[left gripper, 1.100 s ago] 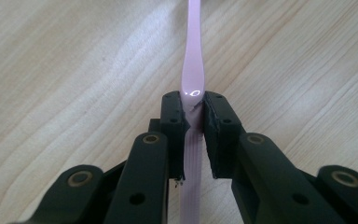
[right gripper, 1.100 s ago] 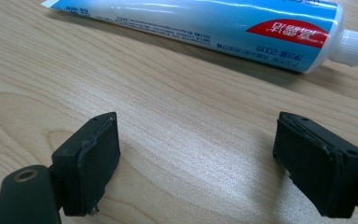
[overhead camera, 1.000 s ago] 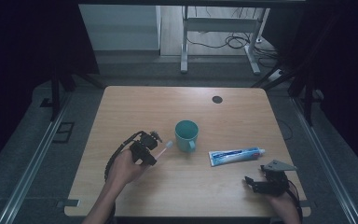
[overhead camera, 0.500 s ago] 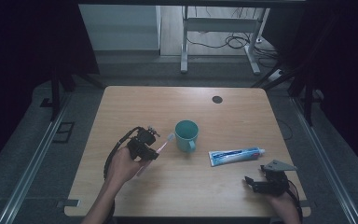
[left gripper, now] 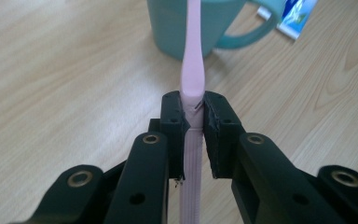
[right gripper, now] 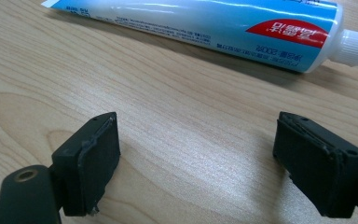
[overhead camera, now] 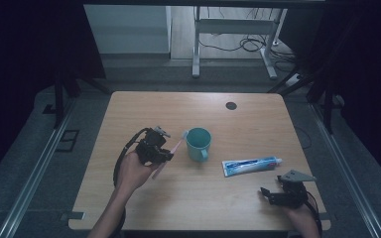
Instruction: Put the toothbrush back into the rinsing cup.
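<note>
The left gripper point(left gripper: 193, 116) clamps a toothbrush point(left gripper: 192, 70) beside the mug point(overhead camera: 198, 144) mid-desk; best tilt its head over the rim before releasing. The right gripper point(right gripper: 198, 158) gapes empty.

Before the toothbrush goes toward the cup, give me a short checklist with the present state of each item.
1. Grip: left gripper is clamped on the pink toothbrush at its handle, pads pressing both sides. Ok.
2. Aim: the toothbrush points at the teal cup, head near the rim. Ok.
3. Cup upright with its mouth free. Ok.
4. Whether the brush head is past the rim: cannot tell.
5. Right gripper: jaws wide open over bare table, holding nothing, away from the cup. Ok.
6. Toothpaste tube lies flat beside the cup, cap on, off the toothbrush's line. Ok.
</note>
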Demonstrator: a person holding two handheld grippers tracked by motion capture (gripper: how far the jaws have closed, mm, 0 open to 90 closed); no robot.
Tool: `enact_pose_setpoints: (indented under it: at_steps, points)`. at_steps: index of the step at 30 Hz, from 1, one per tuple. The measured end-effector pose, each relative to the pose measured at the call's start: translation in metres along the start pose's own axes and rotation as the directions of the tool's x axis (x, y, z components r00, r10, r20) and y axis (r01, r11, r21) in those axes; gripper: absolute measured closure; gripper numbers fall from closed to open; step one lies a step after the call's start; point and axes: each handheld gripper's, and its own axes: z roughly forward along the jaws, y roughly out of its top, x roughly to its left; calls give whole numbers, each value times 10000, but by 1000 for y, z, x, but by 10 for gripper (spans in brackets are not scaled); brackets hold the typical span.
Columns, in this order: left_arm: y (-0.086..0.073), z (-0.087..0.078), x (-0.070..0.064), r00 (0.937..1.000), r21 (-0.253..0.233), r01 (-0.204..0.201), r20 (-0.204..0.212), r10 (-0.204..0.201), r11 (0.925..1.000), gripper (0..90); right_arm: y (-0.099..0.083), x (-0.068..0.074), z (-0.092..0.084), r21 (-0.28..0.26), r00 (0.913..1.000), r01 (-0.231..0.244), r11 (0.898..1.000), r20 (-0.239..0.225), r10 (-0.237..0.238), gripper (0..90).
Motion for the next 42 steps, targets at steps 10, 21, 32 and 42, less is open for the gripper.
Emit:
enact_pose_setpoints:
  at_steps: [10, 21, 32, 42]
  points:
    - [16, -4, -2, 10000, -896, 8, 77, -1, 9960, 787, 0, 0, 0, -3, 10000, 0, 10000, 0, 0, 142]
    - [35, -4, -3, 9999, -1580, -64, 130, 86, 9874, 787, 0, 0, 0, -9, 10000, 13, 10000, 3, -13, 142]
    - [57, -3, -6, 9999, -2340, -58, 100, 84, 9722, 787, 0, 0, 0, -13, 10000, 18, 10000, 6, -18, 142]
    - [73, 3, -4, 10000, -2829, -45, -44, 34, 9591, 787, 0, 0, 0, -12, 10000, 18, 10000, 6, -18, 142]
